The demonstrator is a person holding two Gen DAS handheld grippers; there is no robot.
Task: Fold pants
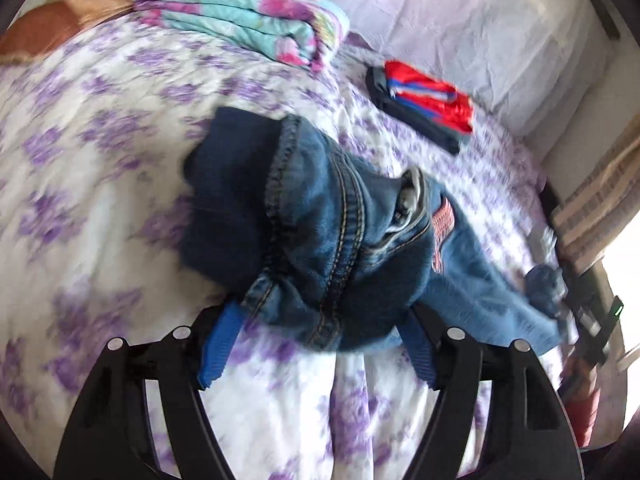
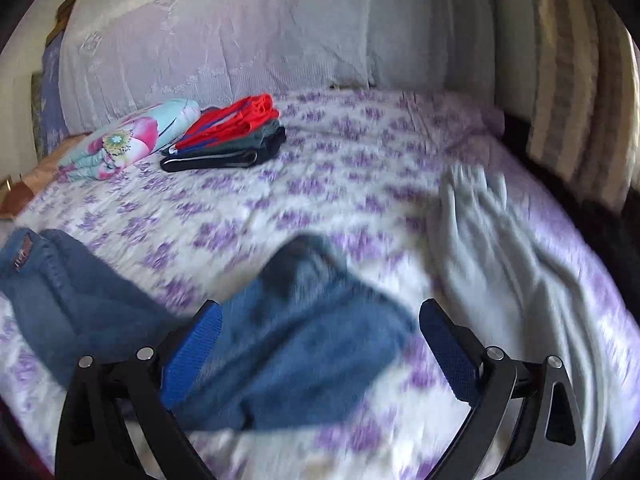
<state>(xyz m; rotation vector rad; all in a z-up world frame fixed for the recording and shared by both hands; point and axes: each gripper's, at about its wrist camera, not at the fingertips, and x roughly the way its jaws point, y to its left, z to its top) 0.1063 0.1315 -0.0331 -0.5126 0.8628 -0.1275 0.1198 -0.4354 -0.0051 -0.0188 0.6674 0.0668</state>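
Blue denim pants (image 1: 332, 232) lie bunched on the purple-flowered bed sheet (image 1: 100, 184). In the left wrist view the waist end is heaped just ahead of my left gripper (image 1: 322, 342), whose blue pads stand wide apart on either side of the heap; nothing is clamped. In the right wrist view, blurred by motion, a pant leg (image 2: 296, 344) lies between the spread blue pads of my right gripper (image 2: 318, 344), which is open. The rest of the pants (image 2: 60, 280) trails off to the left.
A folded floral blanket (image 1: 248, 20) and a stack of folded red and dark clothes (image 1: 424, 100) lie at the back of the bed. A light grey garment (image 2: 500, 264) is spread on the right. Pillows under a white cover (image 2: 260, 32) line the headboard.
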